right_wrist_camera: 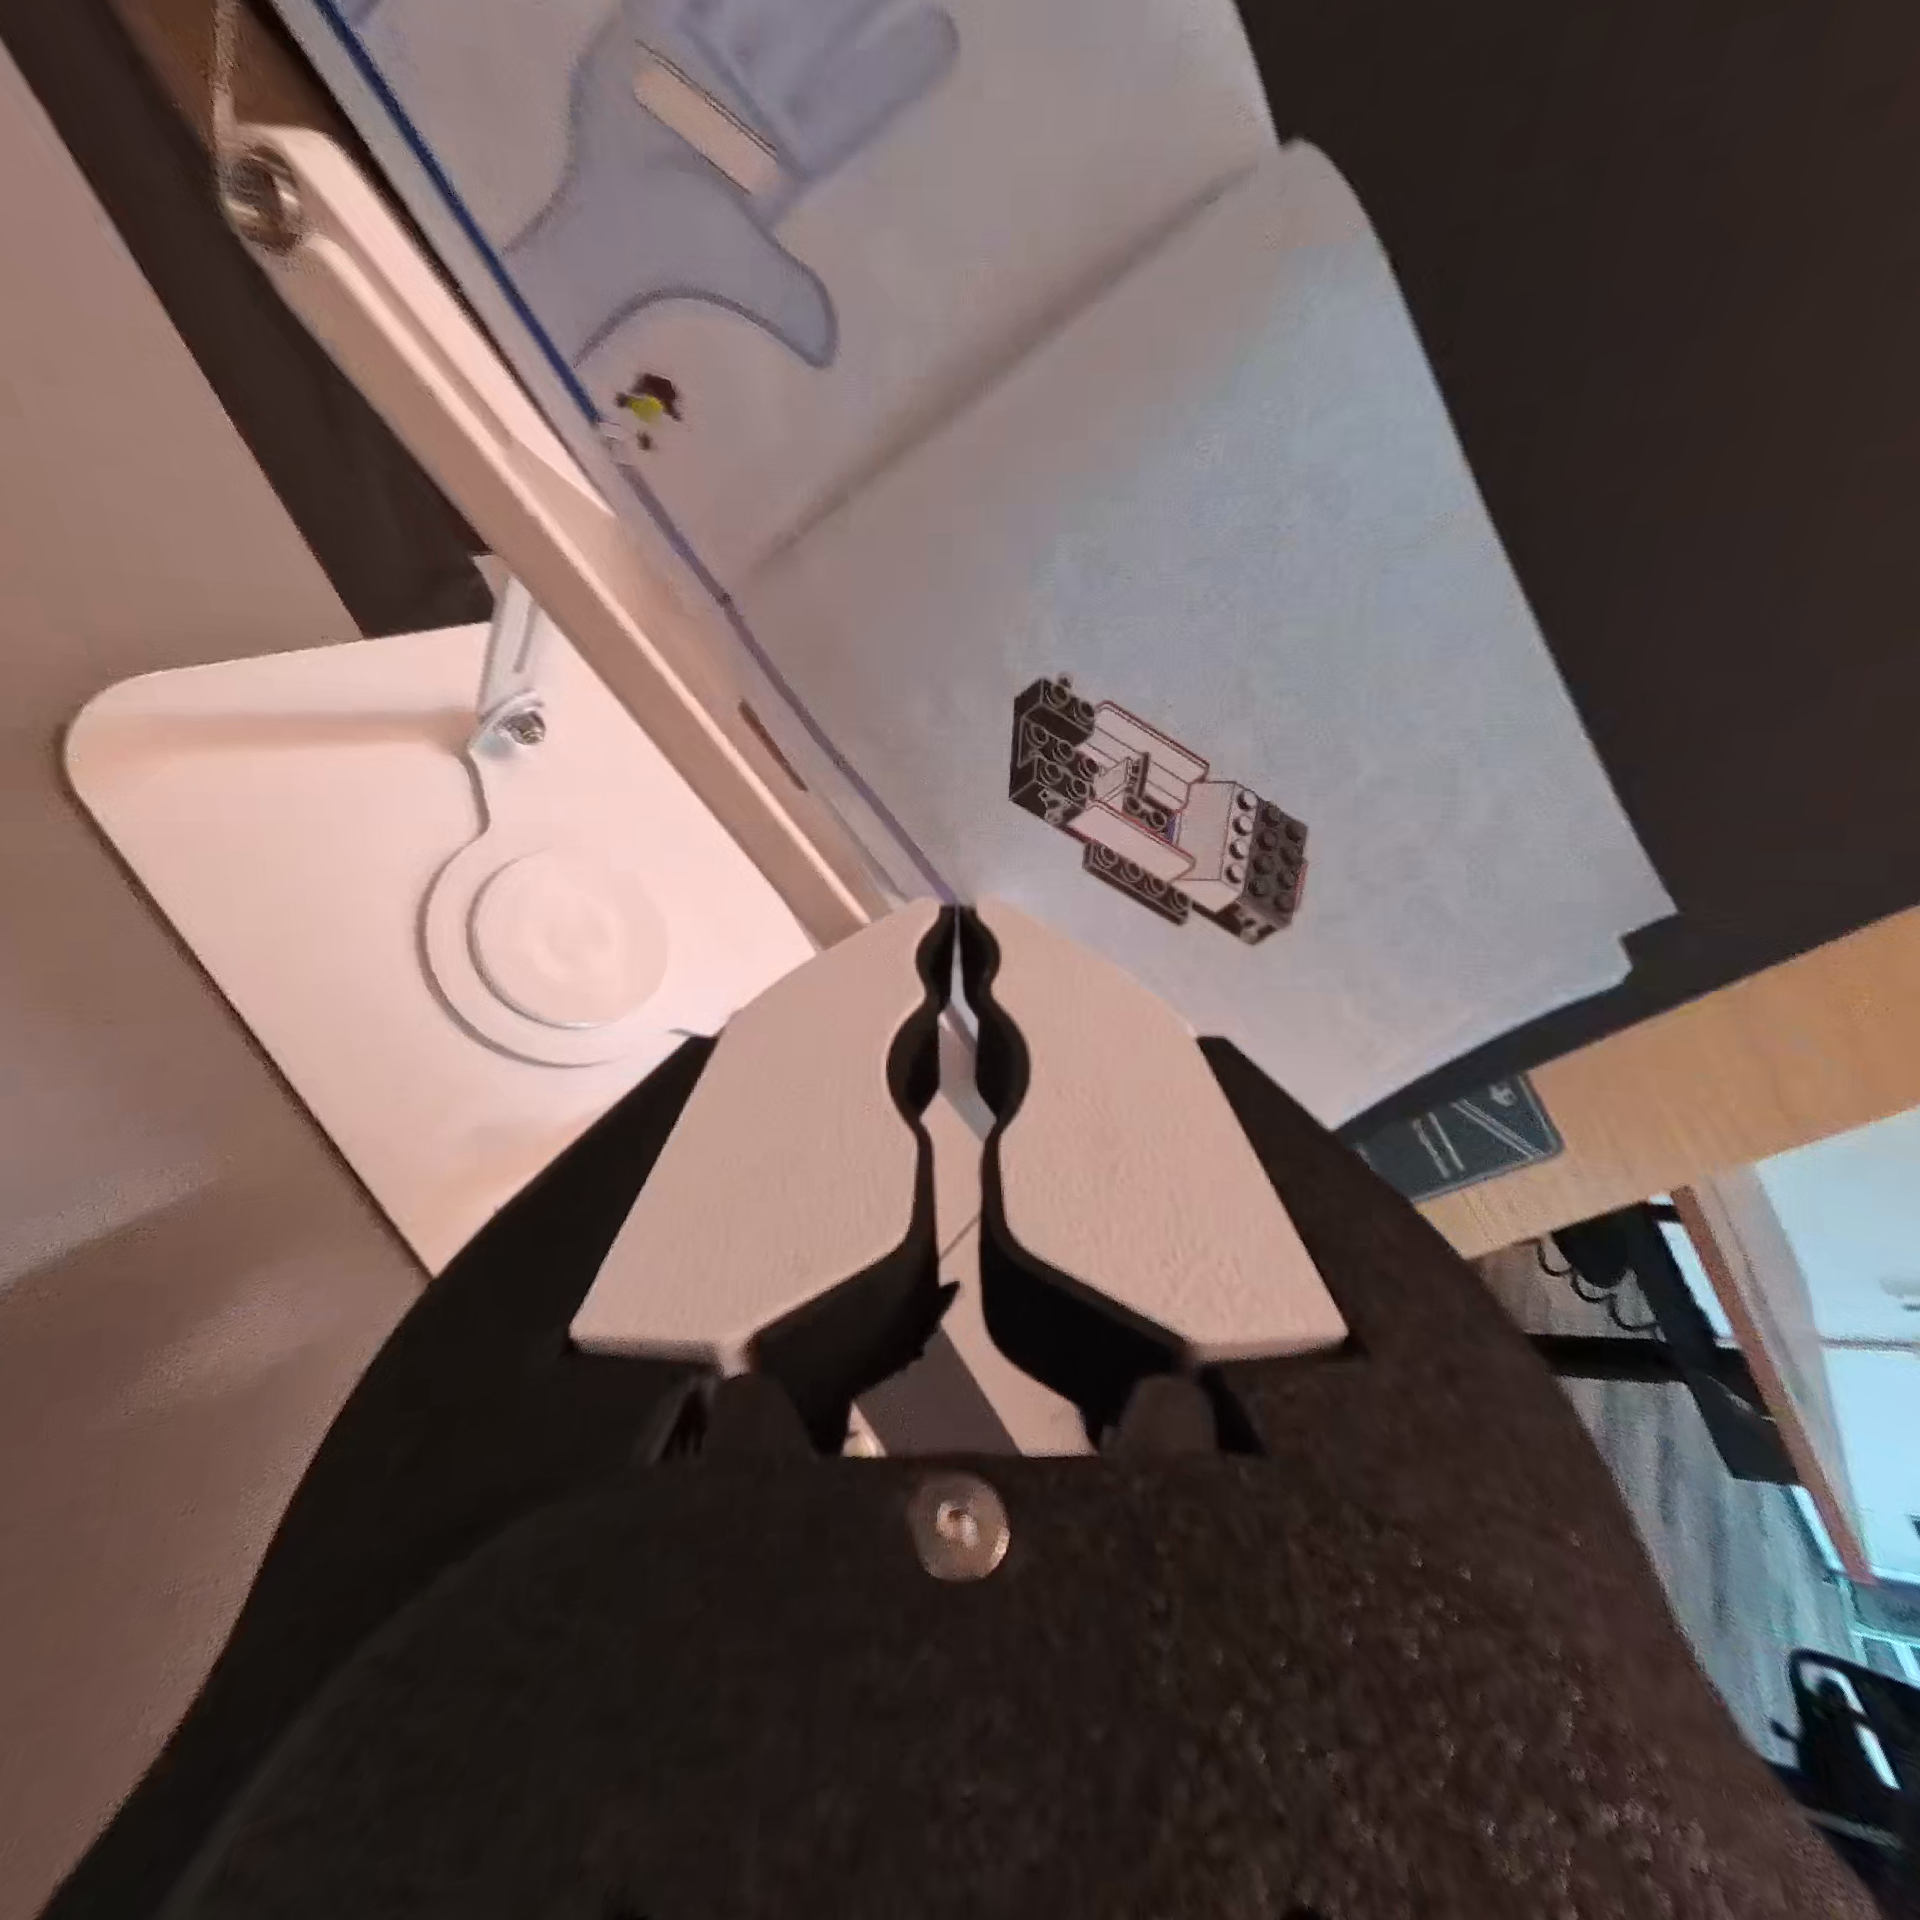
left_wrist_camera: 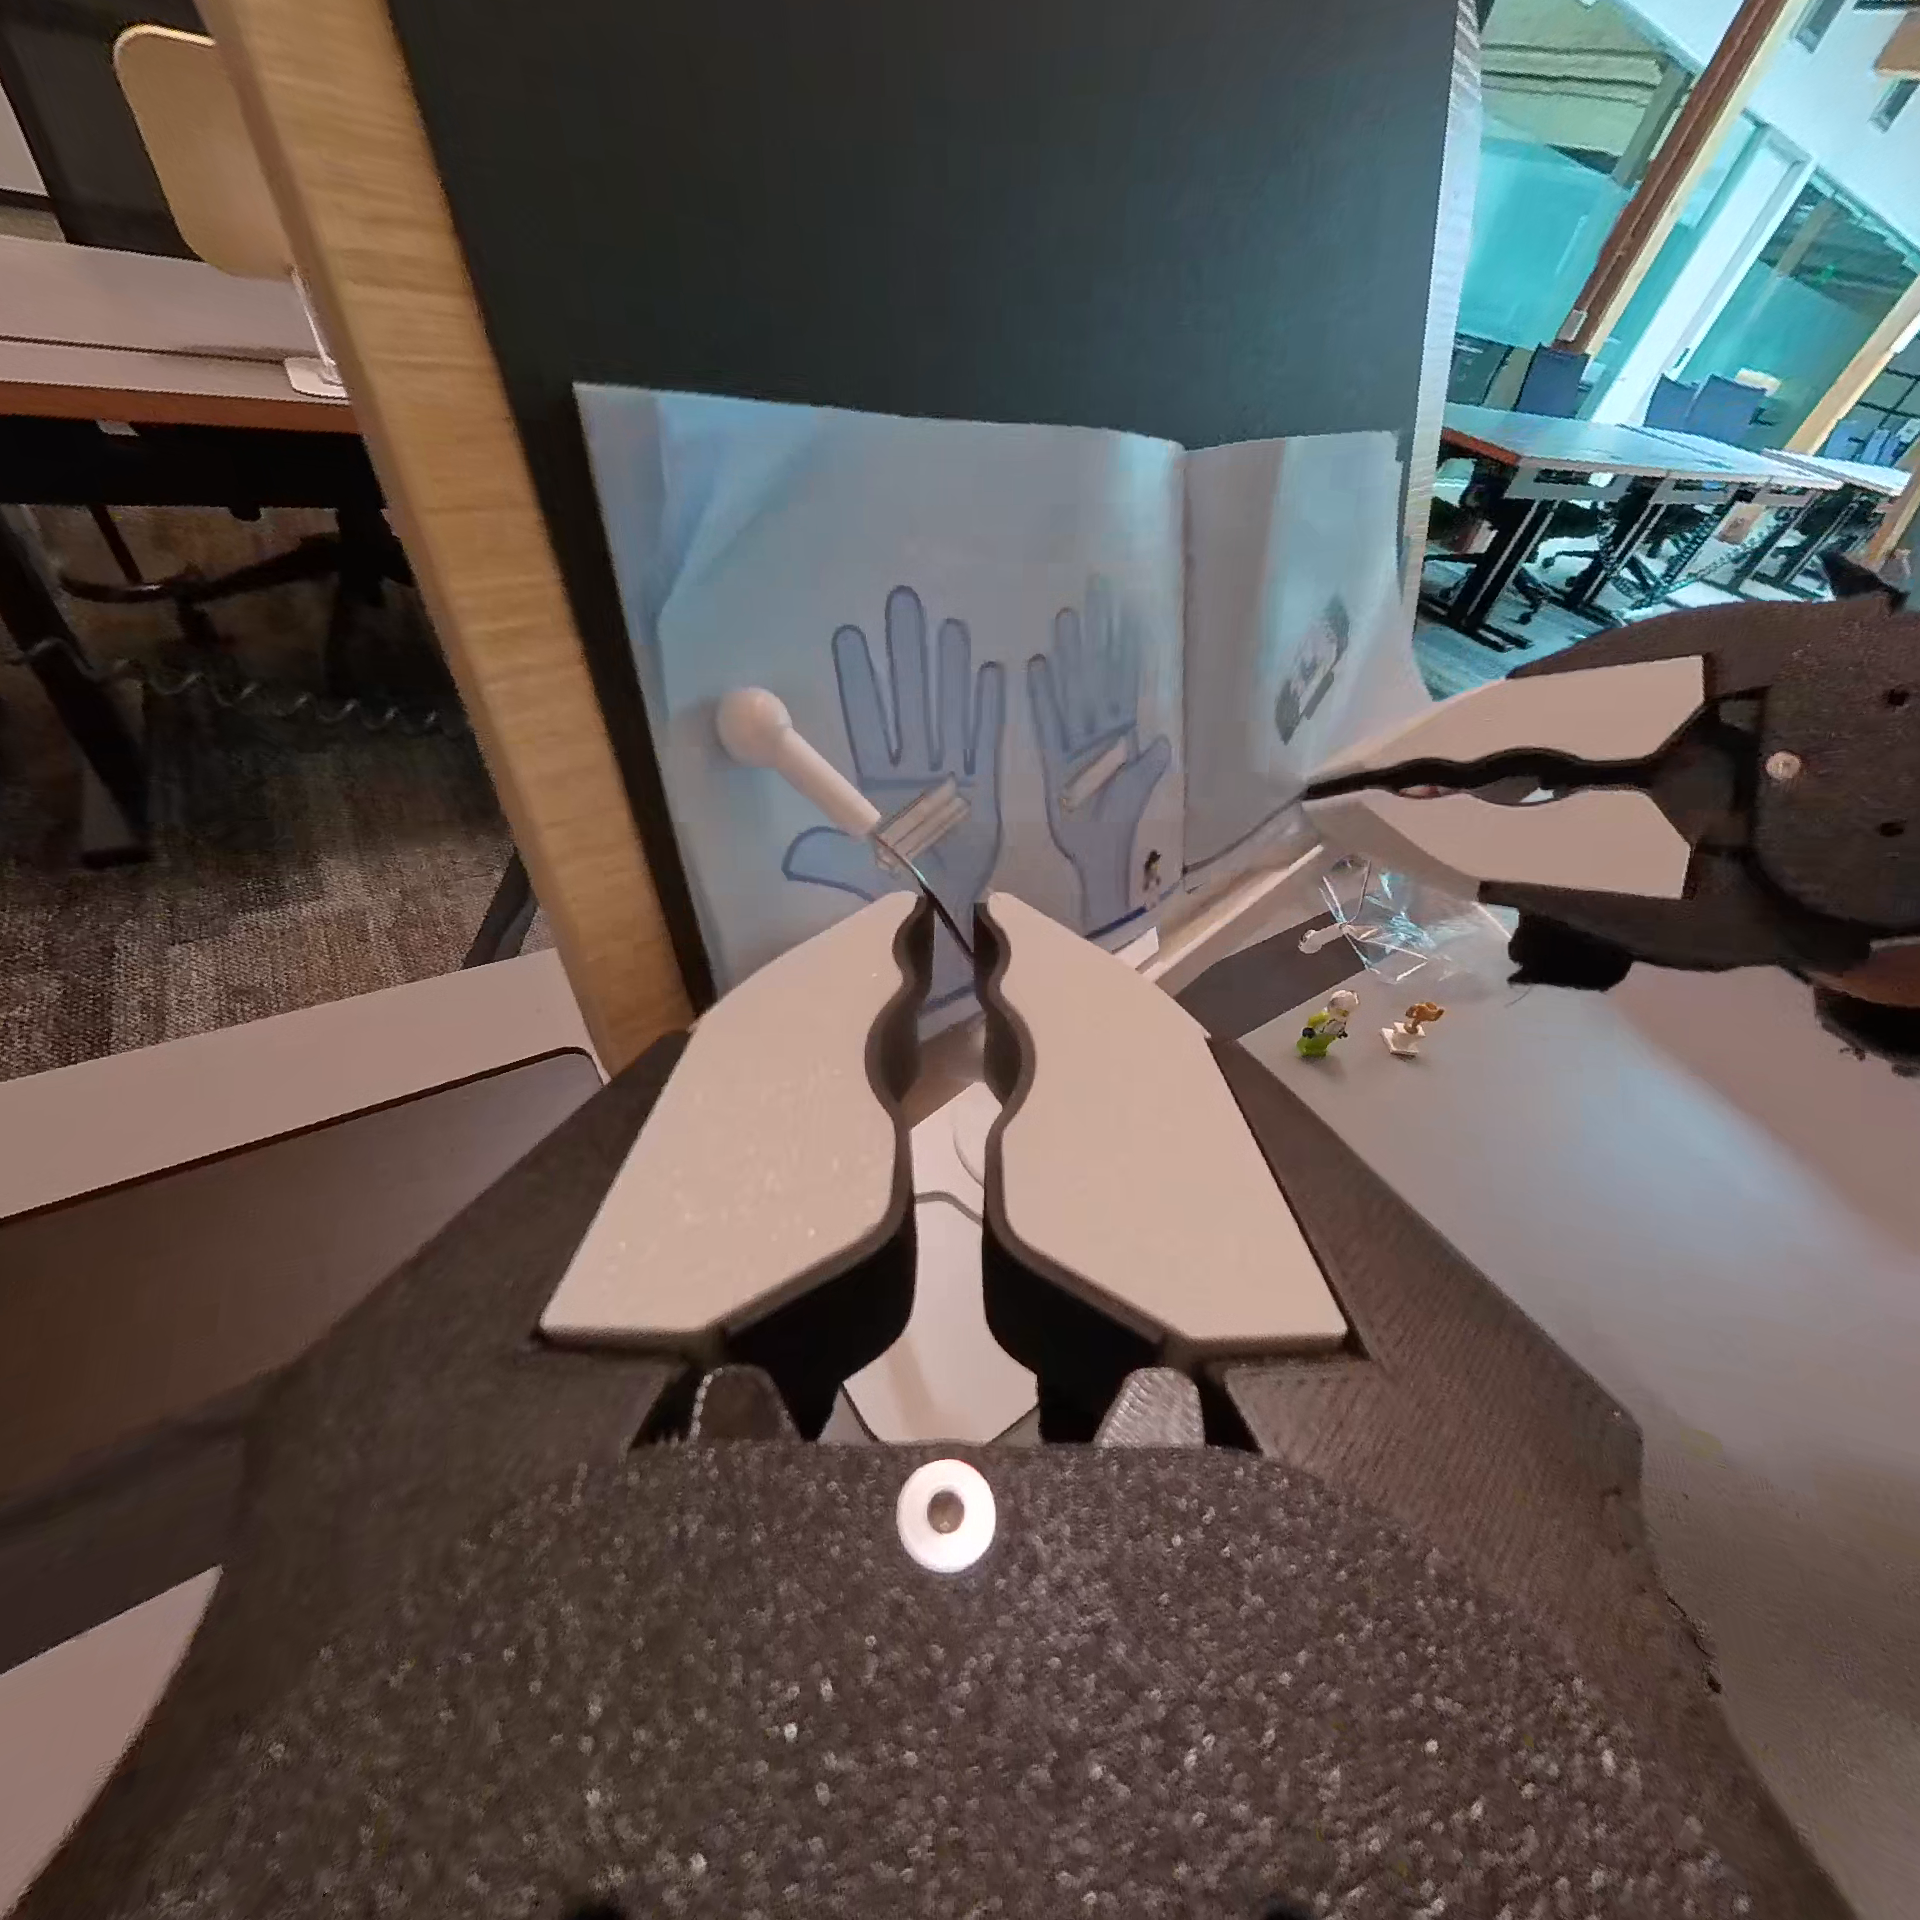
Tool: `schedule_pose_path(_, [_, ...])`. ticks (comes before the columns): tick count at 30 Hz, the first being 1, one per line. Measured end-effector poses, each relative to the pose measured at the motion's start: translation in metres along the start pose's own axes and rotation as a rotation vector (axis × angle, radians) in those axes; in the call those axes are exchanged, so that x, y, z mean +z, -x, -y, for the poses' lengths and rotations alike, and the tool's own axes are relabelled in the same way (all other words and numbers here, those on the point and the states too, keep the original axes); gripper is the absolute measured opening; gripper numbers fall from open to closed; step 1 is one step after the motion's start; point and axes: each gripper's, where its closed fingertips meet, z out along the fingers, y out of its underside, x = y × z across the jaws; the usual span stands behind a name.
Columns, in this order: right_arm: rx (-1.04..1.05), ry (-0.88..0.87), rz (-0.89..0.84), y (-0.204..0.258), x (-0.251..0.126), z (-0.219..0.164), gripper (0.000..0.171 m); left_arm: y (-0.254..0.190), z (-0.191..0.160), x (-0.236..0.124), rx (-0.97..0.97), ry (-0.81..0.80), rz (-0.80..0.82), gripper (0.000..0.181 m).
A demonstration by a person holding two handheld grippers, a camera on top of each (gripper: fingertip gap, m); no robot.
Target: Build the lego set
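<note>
The instruction booklet (left_wrist_camera: 935,582) stands open on a white stand against a dark panel. My left gripper (left_wrist_camera: 951,920) is at the left page's lower edge, its jaws nearly closed on a thin dark sheet edge running between the tips. My right gripper (left_wrist_camera: 1311,790) comes in from the right, rolled on its side, and is shut on the right page's lower edge. In the right wrist view its tips (right_wrist_camera: 954,914) meet on that booklet (right_wrist_camera: 1195,520) edge, just below a printed brick model. A green minifigure (left_wrist_camera: 1325,1029) and a small brown and white piece (left_wrist_camera: 1410,1029) stand on the grey table.
A crumpled clear plastic bag (left_wrist_camera: 1392,925) lies behind the minifigure. The stand's white base plate (right_wrist_camera: 312,831) and slanted arm (right_wrist_camera: 499,436) sit under the booklet. A wooden post (left_wrist_camera: 416,416) rises at the left. Desks and chairs stand far behind. The tips of one gripper are about 15 cm away from the tips of the other.
</note>
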Motion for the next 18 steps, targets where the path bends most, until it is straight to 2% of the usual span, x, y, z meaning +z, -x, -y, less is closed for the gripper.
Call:
schedule_pose_path(2, [0.030,0.023,0.002,-0.010,0.002,-0.004,0.004,-0.001,-0.001,-0.001,0.005,0.002,0.007,0.007])
schedule_pose_path(4, [0.005,0.046,-0.005,-0.018,0.004,-0.008,0.000,-0.002,-0.002,-0.003,0.012,0.007,0.008,0.008])
schedule_pose_path(9, [-0.024,0.025,0.015,-0.014,0.002,-0.008,0.004,-0.002,-0.006,-0.005,0.042,0.029,0.016,0.009])
schedule_pose_path(18, [0.147,0.020,0.213,-0.014,-0.023,-0.019,0.005,-0.007,-0.008,-0.015,0.072,0.049,0.034,0.011])
